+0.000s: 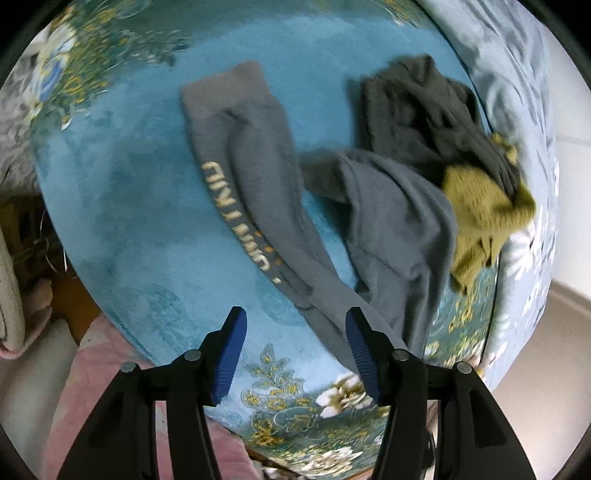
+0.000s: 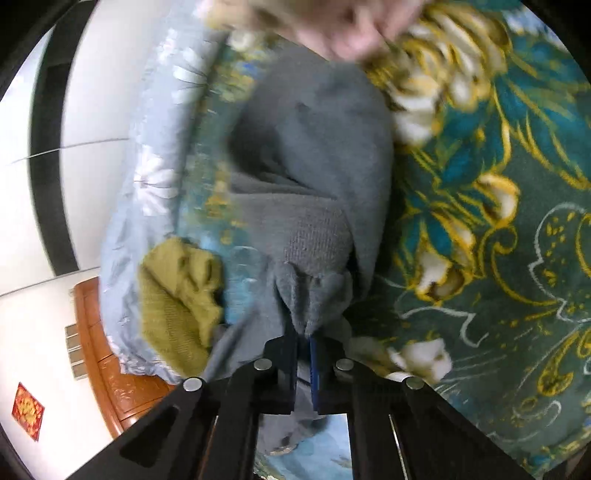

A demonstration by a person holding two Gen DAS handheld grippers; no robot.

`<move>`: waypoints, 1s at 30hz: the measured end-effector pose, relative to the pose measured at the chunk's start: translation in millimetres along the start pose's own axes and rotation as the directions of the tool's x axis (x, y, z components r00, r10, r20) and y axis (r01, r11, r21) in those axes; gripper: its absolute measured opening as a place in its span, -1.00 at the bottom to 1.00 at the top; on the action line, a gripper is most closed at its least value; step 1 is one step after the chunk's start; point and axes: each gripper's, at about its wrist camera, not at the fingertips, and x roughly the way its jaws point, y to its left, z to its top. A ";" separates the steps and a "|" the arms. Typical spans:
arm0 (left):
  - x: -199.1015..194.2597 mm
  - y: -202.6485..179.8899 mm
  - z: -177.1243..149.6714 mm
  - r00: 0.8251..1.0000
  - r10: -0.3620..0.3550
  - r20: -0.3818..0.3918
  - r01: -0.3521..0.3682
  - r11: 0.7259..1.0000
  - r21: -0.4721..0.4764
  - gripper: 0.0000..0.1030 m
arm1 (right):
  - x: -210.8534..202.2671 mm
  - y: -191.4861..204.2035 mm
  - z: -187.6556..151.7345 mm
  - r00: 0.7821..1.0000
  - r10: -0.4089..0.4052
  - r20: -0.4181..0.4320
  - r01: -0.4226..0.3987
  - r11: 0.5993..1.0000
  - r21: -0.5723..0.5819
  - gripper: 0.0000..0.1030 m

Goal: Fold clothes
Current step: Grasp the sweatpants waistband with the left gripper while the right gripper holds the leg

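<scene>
Gold lettering ran along one leg of the grey trousers [image 1: 255, 177], but it lay upside down to the left wrist camera and blurred, so it could not be read. The trousers lay on a blue floral blanket [image 1: 129, 192] covering the bed, their long axis running from the waistband at the far end towards the camera's lower right, the cloth soft and fleecy with loose creases. Beside them lay a second grey garment [image 1: 399, 221], rumpled, touching a dark grey piece [image 1: 424, 110] and an olive-yellow knit [image 1: 480, 214] near the blanket's right edge, by a pale blue quilt [image 1: 517, 92]. The left hand-held gripper [image 1: 295, 350] hung above the near edge of the blanket with its blue-padded fingers spread and nothing between them. The right hand-held gripper [image 2: 303, 345] was pressed together on a bunched fold of grey ribbed cloth [image 2: 314, 206], which draped away from it over the blanket; a blurred hand [image 2: 343, 26] showed at the top.
</scene>
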 end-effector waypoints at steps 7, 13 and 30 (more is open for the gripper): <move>4.0 57.6 32.4 0.997 -0.009 0.083 0.021 0.989 -0.148 0.10 | -53.9 36.3 -7.4 0.997 -0.027 0.066 0.032 0.996 -0.079 -0.91; 27.6 102.7 64.5 0.992 -0.057 0.114 0.088 0.954 -0.285 0.10 | -67.5 42.0 -25.8 0.986 -0.155 0.065 0.159 0.986 -0.046 -0.91; 90.1 120.5 146.5 0.974 -0.202 0.100 0.222 0.933 -0.282 -0.30 | -103.3 61.5 -58.1 0.897 -0.428 0.116 0.427 0.904 0.030 -0.91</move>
